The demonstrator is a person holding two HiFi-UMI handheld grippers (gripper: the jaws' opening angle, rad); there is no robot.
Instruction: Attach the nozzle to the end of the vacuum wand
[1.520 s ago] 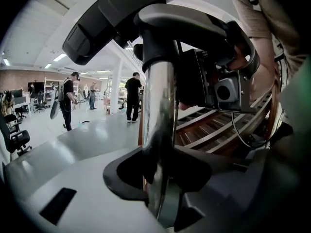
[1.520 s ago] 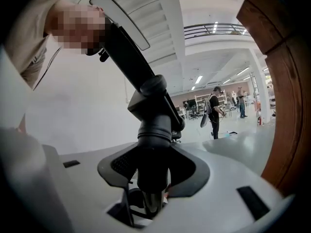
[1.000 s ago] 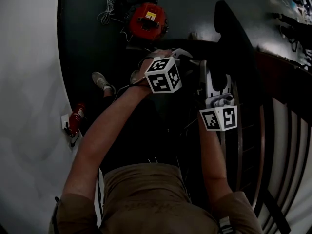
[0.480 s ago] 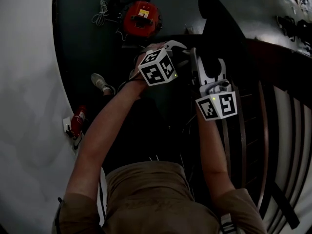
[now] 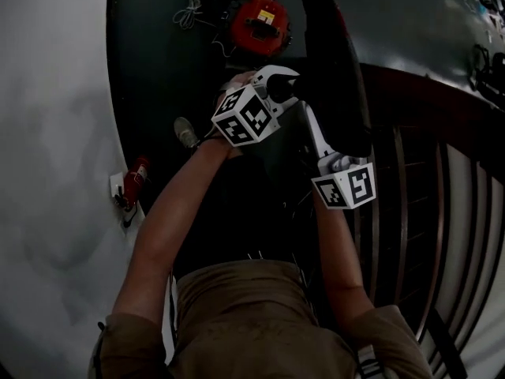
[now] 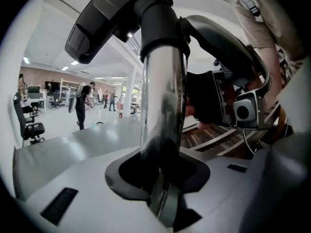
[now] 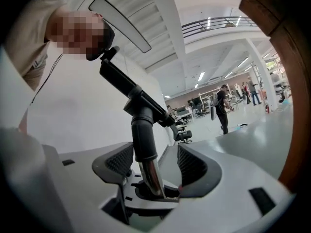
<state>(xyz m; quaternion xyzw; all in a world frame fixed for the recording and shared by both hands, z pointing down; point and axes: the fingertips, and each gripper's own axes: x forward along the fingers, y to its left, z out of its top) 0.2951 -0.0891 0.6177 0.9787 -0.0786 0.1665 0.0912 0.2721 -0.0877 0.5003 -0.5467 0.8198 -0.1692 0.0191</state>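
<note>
Left gripper [image 6: 163, 188] clamps the chrome wand [image 6: 163, 96], right gripper [image 7: 154, 171] jaws just opened loose around it, nozzle [image 6: 99, 25] on wand's end; best hold steady, check seating before withdrawing

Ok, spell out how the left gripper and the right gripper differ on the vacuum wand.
Jaws: the left gripper is clamped on the chrome vacuum wand, its jaws having just been closing. The right gripper has just opened, and its pads stand clear of the tube.
Hold: the left gripper carries the wand, while the right gripper holds nothing.
Place: in the head view the left gripper lies up and left of the right gripper.
Shared: the same wand runs between both pairs of jaws.
</note>
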